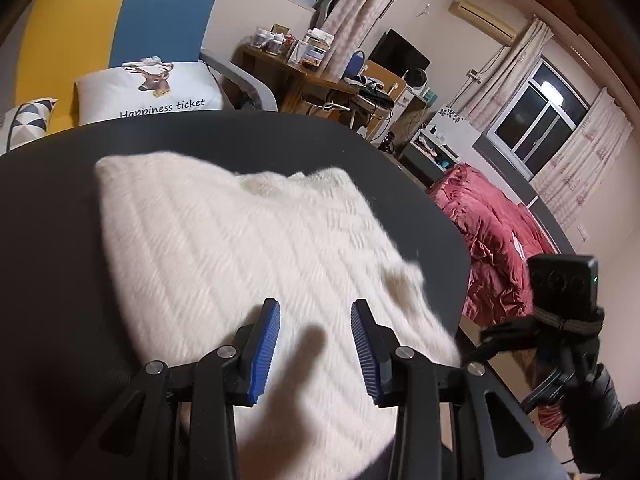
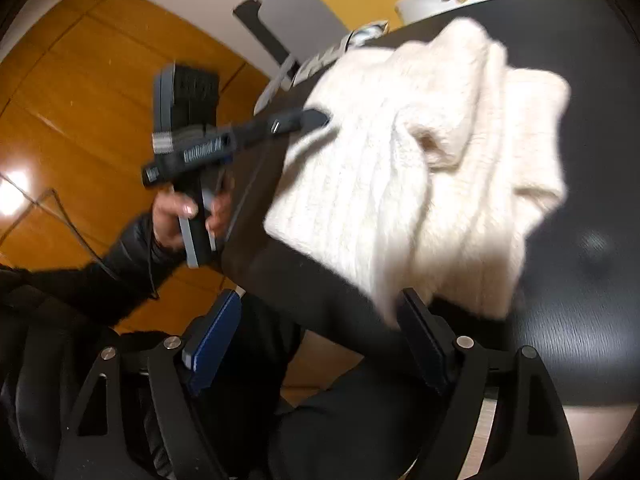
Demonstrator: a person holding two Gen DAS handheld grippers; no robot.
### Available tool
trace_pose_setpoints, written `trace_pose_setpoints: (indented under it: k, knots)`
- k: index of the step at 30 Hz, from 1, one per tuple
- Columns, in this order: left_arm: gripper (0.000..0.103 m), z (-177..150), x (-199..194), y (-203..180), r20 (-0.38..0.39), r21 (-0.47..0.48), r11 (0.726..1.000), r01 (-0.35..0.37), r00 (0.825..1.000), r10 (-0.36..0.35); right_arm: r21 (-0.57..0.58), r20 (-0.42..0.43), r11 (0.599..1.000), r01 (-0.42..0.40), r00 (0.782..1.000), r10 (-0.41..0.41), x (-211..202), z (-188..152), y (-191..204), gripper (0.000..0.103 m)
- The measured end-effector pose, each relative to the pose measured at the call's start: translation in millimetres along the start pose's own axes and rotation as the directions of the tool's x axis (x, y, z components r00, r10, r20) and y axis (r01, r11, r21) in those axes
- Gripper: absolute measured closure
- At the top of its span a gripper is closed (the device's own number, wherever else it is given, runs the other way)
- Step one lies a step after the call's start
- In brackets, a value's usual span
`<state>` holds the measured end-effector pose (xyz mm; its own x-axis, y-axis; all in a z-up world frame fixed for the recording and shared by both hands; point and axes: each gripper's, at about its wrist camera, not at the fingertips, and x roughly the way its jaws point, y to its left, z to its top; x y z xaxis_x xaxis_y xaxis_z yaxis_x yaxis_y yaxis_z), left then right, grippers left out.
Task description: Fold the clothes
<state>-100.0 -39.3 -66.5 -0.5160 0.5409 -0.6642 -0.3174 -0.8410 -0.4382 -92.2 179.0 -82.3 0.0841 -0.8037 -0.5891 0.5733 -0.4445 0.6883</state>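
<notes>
your white sweater [image 1: 248, 248] lies on the dark desk [image 1: 52, 216], already folded into a thick block with a loose flap [image 2: 436, 140] bunched on top.

your left gripper [image 1: 316, 348] hovers over the near part of the sweater. its blue fingers [image 1: 264, 352] are partly spread and pinch nothing; only fluffy cloth shows under them. your right gripper [image 2: 320, 340] sits at the near edge of the desk. its fingers are spread wide, and a corner of the sweater hangs just by the right one, but the pads do not press on it.

both pictures are blurry, so slow down first. to fold well, i think you should pick one edge with both grippers at the same time, one near each corner. slide a finger under the top layer only, then squeeze. the knit is thick and soft, so take a good bite or it may slip out. lift low, carry the edge across, and lay it flat on the far side. tuck in that bunched flap, or the fold may come out lumpy.
</notes>
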Motion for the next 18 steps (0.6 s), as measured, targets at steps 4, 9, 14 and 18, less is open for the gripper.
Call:
trace_pose_setpoints:
  k: [4, 9, 14, 18]
  knots:
    - [0.066, -7, 5, -8, -0.017, 0.028, 1.000, 0.011, 1.000, -0.011, -0.055, -0.006, 0.997, 0.051, 0.999, -0.052, -8, 1, 12, 0.018]
    - [0.065, -2, 18, -29, -0.047, 0.127, 0.992, 0.012, 0.999, -0.006, -0.096, 0.058, 0.989, 0.110, 0.993, -0.105, -15, 21, 27, 0.018]
    - [0.066, 3, 35, -21, -0.092, 0.073, 0.997, 0.012, 0.996, -0.005, -0.063, 0.091, 0.997, 0.035, 0.995, -0.029, -13, 50, 4, 0.018]
    - [0.065, 4, 9, 4, -0.032, -0.101, 0.992, 0.080, 0.996, -0.084, -0.044, 0.005, 0.996, 0.076, 0.997, -0.076, 15, 64, -9, 0.018]
